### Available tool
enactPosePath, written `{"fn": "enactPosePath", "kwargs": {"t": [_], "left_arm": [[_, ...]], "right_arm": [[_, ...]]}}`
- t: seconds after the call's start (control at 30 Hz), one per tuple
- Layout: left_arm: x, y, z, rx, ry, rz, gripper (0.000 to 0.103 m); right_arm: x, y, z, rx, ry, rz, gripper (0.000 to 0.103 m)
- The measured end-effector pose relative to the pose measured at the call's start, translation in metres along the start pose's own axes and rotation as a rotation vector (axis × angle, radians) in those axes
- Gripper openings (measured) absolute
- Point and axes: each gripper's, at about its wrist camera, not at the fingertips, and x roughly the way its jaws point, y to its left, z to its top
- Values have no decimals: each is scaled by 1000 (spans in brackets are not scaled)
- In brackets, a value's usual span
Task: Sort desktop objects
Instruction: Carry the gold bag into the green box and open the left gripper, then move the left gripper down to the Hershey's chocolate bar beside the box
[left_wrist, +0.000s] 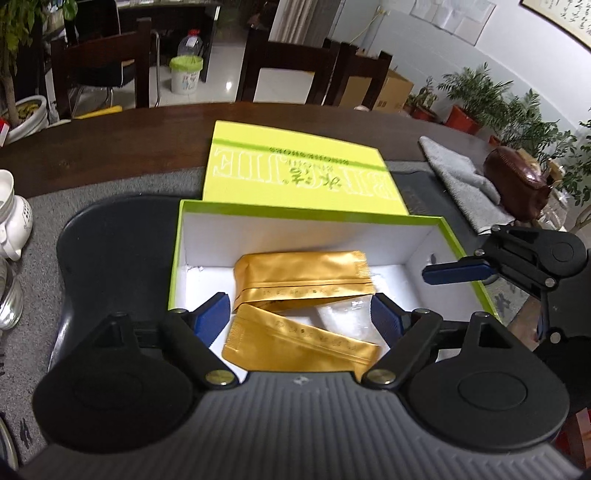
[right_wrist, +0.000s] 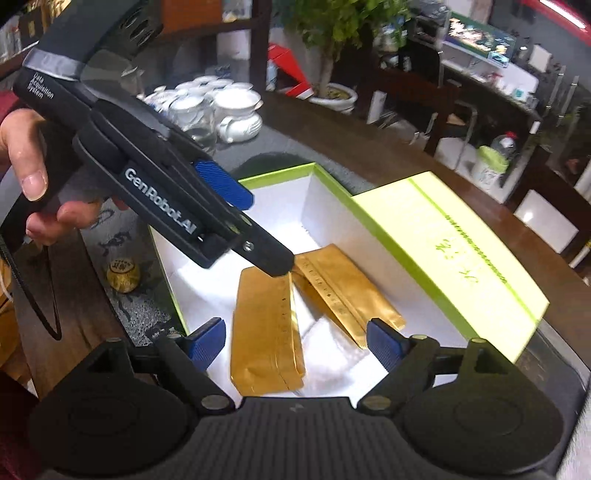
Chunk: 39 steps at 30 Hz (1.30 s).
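The open box (left_wrist: 447, 230) has green rims all round, its lid (left_wrist: 295, 173) leaning at the 12 o'clock wall. Two gold pouches (left_wrist: 295, 280) lie on the white floor. The left gripper (left_wrist: 299, 317) hangs over them, fingers wide and empty. At 3 o'clock the right gripper (right_wrist: 295, 339) reaches over the rim, also wide and empty.

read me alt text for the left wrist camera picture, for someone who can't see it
The open left gripper hangs over an open green box with a white interior holding two gold foil packets, one overlapping the other. The box's lid lies behind it on a dark wooden table, and the right gripper reaches in from the right.
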Motion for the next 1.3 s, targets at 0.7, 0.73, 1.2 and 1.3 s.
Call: {"fn": "enactPosePath", "kwargs": {"t": [0.7, 0.73, 1.2, 1.3], "left_arm": [[-51, -57, -38, 136, -71, -65, 92], [-52, -59, -40, 141, -67, -67, 92], [-48, -82, -79, 202, 12, -108, 92], [-39, -85, -87, 210, 49, -110, 92]], "right_arm": [[-94, 22, -78, 208, -160, -117, 100], [-96, 24, -83, 216, -158, -121, 100], [-89, 40, -138, 316, -82, -132, 101], [-80, 40, -149, 329, -46, -138, 101]]}}
